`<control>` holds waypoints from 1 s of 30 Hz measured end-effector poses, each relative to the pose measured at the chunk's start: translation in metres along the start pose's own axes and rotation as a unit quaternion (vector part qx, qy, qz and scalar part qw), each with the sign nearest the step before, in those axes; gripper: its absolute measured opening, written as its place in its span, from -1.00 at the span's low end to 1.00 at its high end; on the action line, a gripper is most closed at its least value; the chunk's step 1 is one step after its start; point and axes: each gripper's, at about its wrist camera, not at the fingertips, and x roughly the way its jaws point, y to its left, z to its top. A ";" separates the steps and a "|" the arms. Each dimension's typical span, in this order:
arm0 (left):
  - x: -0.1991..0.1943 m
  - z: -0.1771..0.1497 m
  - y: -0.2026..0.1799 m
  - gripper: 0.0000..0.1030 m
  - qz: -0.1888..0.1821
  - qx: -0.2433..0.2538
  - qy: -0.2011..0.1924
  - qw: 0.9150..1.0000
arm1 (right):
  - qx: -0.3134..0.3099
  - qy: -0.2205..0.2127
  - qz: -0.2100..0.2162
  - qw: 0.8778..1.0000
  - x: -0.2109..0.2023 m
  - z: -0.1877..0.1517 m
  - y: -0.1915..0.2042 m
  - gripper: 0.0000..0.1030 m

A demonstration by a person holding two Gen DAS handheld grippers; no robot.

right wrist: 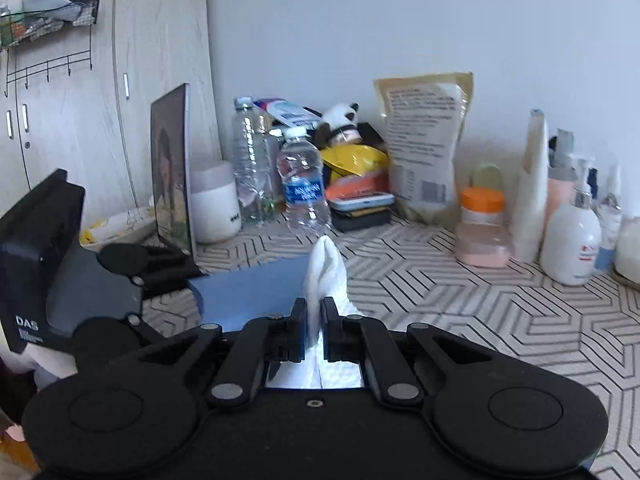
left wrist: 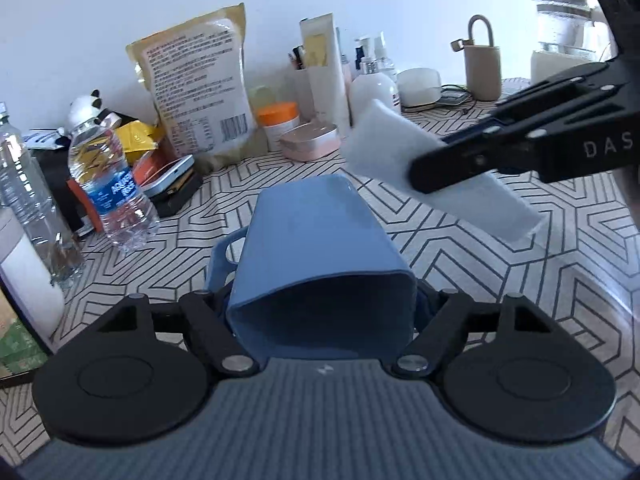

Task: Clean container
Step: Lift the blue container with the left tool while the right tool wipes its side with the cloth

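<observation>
Right gripper (right wrist: pixel 314 322) jaws nearly shut, pinching folded white cloth (right wrist: pixel 326 276); cloth held above and just right of container, not touching it. Left gripper (left wrist: pixel 320 312) clamped on blue container (left wrist: pixel 320 240), which lies tipped, open mouth toward camera, handle at left, above patterned tabletop (left wrist: pixel 500 280).

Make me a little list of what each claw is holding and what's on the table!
left claw: shut on the blue container, tipped on its side
right claw: shut on a white cloth
cloth position: apart from the container, above it
table: zigzag-patterned cover
nearby: water bottle, panda toy, orange-lidded jar
</observation>
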 end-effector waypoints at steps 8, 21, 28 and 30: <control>-0.010 -0.006 -0.003 0.49 -0.043 0.012 -0.024 0.999 | 0.002 -0.009 0.055 0.998 -0.001 -0.004 0.008 -0.79; -0.008 -0.006 -0.004 0.50 -0.028 0.011 -0.018 0.999 | 0.051 -0.011 0.084 0.995 0.003 -0.015 -0.009 -0.79; -0.004 -0.005 0.008 0.48 -0.016 -0.028 -0.001 0.999 | 0.089 0.030 0.145 0.985 0.016 -0.023 -0.011 -0.76; -0.004 -0.005 0.006 0.48 -0.015 -0.023 -0.001 1.000 | 0.103 0.032 0.141 0.984 0.016 -0.025 -0.015 -0.76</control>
